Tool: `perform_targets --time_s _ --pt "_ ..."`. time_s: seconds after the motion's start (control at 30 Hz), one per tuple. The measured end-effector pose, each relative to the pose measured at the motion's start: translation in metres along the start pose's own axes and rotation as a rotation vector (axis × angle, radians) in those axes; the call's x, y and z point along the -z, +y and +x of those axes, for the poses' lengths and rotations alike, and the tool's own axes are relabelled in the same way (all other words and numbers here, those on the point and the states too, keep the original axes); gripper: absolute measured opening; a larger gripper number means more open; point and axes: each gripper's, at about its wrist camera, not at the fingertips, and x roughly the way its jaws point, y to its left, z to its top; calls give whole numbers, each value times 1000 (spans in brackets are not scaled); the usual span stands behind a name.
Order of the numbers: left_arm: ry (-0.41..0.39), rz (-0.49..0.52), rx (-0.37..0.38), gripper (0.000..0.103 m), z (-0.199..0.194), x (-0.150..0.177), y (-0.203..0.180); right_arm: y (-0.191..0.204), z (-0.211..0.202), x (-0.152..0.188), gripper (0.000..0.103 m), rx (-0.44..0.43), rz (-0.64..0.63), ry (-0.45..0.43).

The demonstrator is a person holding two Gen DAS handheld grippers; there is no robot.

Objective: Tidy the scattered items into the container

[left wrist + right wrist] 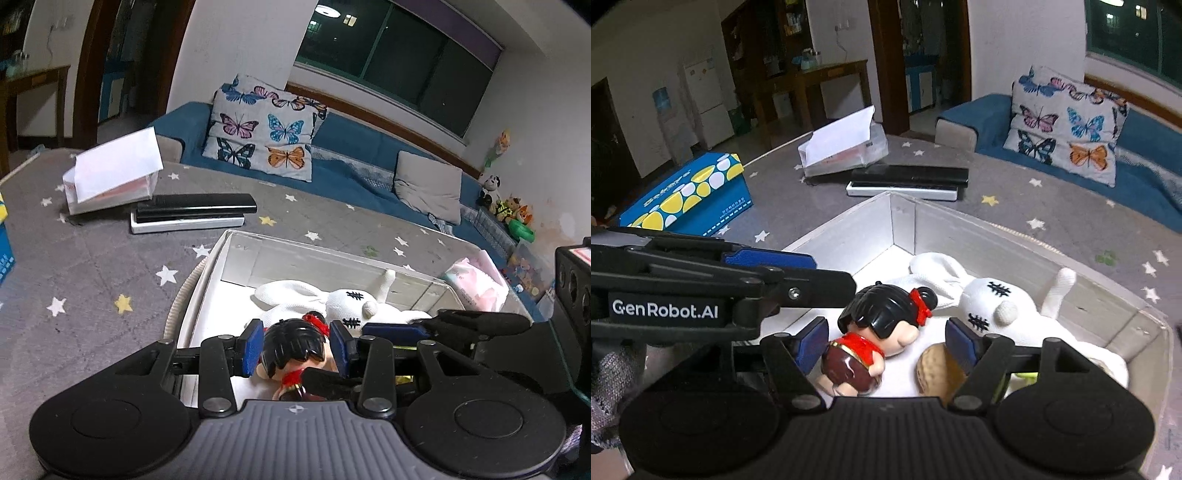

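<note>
Only right-wrist: peanut (936, 373) (in tray (846, 236)) beside doll (875, 332); both claws spread.

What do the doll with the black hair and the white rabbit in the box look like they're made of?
The doll looks like hard glossy plastic: its black hair and brown body show sharp light reflections. The white rabbit looks like soft matte knitted or plush fabric, with stitched black eyes and limp, creased ears. The box looks like stiff white card or plastic; I can't tell which.

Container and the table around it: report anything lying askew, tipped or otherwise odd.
Inside the white container, the doll figurine lies on its side, between the open right gripper fingers. The white plush rabbit sprawls on its back. Outside, the clear box sits open, lid propped up. Nothing spilled or damaged.
</note>
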Motion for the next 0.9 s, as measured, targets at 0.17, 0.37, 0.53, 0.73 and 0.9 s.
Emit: perform_targets --time_s 0.17,0.37,0.53,0.73,0.9 --pt "-15 35 -41 41 -13 9 -12 4 -21 9 78 24 -17 -31" --pt "-32 51 -54 41 -29 21 -23 11 -47 23 84 59 -41 -72" --pt "-35 74 -74 41 -40 33 -34 16 -64 36 88 80 -52 -101" --pt "-27 96 -97 41 -49 46 -44 24 -86 55 100 115 -79 -145" --pt "-21 109 -110 41 -56 57 -48 30 -102 69 103 139 -88 -173"
